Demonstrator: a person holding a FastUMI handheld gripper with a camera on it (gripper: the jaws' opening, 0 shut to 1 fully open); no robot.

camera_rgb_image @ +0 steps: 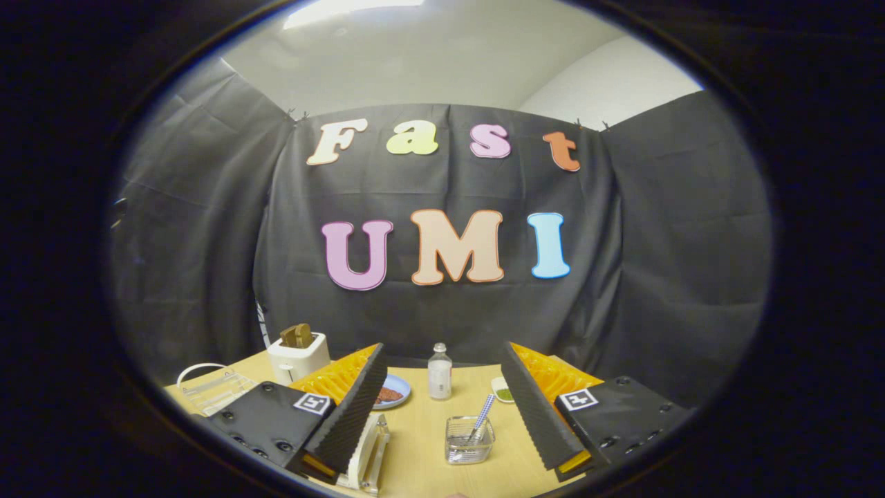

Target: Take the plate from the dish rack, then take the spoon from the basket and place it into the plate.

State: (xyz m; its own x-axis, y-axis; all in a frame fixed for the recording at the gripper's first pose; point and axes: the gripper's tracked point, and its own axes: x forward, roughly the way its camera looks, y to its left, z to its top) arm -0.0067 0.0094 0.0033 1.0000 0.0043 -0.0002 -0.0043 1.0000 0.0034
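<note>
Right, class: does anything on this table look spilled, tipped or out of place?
Nothing stands out. The bottle stands upright, the spoon leans inside its clear basket, and the gripper has its jaws open, holding nothing.

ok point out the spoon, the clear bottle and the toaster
spoon [483, 413], gripper view, on its checked handle above the basket rim
clear bottle [440, 379], gripper view, on its body
toaster [299, 358], gripper view, on its white front

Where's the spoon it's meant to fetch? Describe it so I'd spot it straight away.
Start at the wooden table and find the small clear basket between the open gripper fingers. The spoon stands tilted inside it, unlike the upright bottle beyond.
</note>
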